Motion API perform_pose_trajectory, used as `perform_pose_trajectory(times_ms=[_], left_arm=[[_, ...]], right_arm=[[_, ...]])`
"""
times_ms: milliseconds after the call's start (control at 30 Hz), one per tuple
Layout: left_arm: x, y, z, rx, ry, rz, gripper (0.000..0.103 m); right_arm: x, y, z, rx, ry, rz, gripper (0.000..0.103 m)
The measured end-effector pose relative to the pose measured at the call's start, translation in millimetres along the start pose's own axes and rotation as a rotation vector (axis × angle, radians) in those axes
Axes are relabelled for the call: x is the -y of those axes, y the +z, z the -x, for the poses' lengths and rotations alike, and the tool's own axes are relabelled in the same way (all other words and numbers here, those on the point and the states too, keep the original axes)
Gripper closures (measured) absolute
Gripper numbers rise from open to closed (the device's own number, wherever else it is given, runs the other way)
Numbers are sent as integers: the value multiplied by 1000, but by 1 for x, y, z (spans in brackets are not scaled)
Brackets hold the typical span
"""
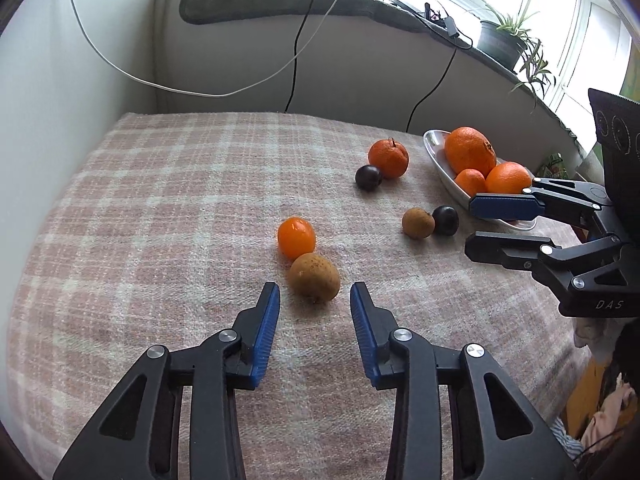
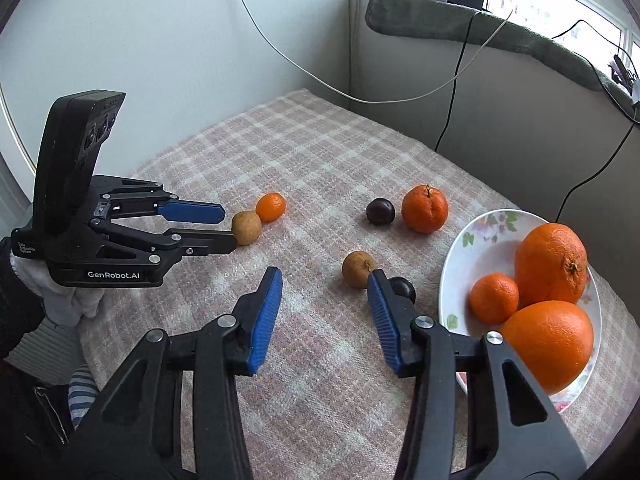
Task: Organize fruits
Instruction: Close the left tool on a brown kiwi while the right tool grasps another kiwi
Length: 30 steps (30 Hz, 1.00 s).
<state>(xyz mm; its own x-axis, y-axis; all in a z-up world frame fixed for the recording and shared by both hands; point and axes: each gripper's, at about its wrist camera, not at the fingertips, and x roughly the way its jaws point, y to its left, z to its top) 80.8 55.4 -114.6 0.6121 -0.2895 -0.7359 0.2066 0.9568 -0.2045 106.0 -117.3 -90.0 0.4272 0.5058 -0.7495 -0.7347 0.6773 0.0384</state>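
Left gripper (image 1: 315,294) part open, empty; jaws straddle the near side of the brown fruit (image 1: 314,282), pads not touching it. Small orange (image 1: 296,237) sits touching that fruit at its 11 o'clock. Risk: closing here nudges the brown fruit into the orange, both roll on the soft plaid cloth (image 1: 160,200) over the desk.

Mid desk: plum (image 2: 380,211) touching tangerine (image 2: 424,208), at 12 from the right gripper.

Right gripper (image 2: 325,284) part open, empty. Second brown fruit (image 2: 359,269) and second plum (image 2: 403,289) lie at its 1 o'clock; the right finger overlaps both, so neither sits between the jaws. Risk: closing now grabs nothing or kicks the plum against the plate (image 2: 480,232).

Plate at 3 o'clock holds three oranges, heaped; a dropped fruit could roll off.
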Motion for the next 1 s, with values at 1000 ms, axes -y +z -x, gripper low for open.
perform_pose_trajectory(times_ms=[1000], left_arm=[[-5,9,-21,-34,-33,8,76]], right_arm=[[8,14,-56,-133,-89,82,76]])
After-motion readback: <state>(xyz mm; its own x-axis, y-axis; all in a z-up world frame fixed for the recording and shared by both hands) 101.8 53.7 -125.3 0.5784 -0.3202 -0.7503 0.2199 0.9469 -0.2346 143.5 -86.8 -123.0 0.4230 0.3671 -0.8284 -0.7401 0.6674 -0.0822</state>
